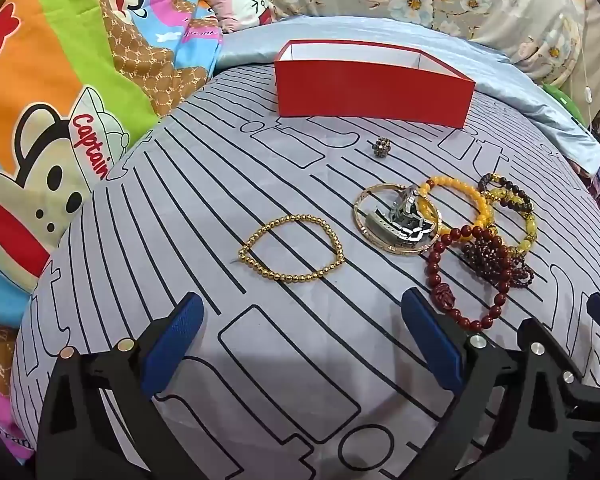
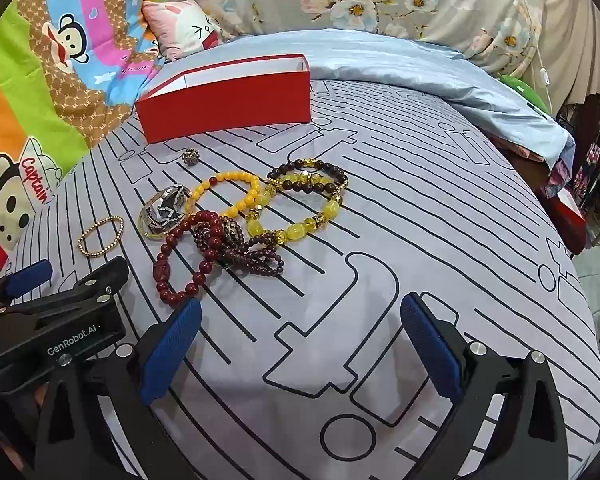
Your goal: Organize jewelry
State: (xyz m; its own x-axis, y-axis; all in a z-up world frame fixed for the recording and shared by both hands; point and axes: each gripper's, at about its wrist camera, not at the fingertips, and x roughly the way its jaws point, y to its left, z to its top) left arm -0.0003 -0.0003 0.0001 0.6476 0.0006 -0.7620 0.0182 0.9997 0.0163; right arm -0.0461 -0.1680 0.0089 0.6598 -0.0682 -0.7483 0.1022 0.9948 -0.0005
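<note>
Both grippers [image 1: 300,340] [image 2: 300,340] wide; red box [image 1: 374,94] empty-looking

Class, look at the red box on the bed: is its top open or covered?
Open. The red box has no lid on it, and its white inner walls show from above. Its floor is hidden, so contents cannot be told.

"Captain" on quilt [image 1: 40,100], "GenRobot.AI" on claw [image 2: 76,344]

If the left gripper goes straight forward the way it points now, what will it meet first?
Probably the gold bead bracelet: it lies ahead between the open jaws of the left gripper. Only bare bedsheet lies before it; depth is uncertain.
</note>
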